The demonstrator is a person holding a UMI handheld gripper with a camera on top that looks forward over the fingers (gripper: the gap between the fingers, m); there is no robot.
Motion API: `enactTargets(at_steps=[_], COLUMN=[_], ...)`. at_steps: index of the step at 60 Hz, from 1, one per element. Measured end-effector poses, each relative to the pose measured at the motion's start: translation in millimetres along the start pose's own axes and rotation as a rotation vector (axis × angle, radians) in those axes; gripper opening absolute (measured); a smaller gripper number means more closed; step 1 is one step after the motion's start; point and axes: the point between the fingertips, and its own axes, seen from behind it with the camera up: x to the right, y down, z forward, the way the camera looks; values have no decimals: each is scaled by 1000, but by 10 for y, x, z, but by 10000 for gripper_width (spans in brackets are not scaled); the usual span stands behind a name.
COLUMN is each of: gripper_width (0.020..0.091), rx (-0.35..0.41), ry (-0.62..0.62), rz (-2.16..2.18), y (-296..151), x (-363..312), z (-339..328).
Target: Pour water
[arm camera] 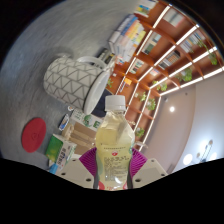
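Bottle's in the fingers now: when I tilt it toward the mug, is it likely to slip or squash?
The bottle looks like thin clear plastic, nearly full of yellowish liquid, so it is probably heavy for its size and may dent under a hard squeeze. The gripper holds it low, so it may pivot when tilted. Its white cap appears on.

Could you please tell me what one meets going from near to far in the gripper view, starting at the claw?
Claw, shut on the bottle → white patterned mug beyond it → shelves farthest back.
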Motion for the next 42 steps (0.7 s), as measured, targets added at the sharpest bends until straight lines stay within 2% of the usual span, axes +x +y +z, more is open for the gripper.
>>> enactTargets(at_steps=[21, 28, 29, 32, 42], gripper_width=[383, 384, 384, 383, 381], rx=[-6, 13, 8, 36, 73], ry=[-153, -247, -255, -285, -351], rz=[1113, 1521, 1569, 1695, 1928], y=[140, 145, 14, 69, -98], x=[-302, -449, -468, -501, -603], z=[-275, -263, -287, -260, -225])
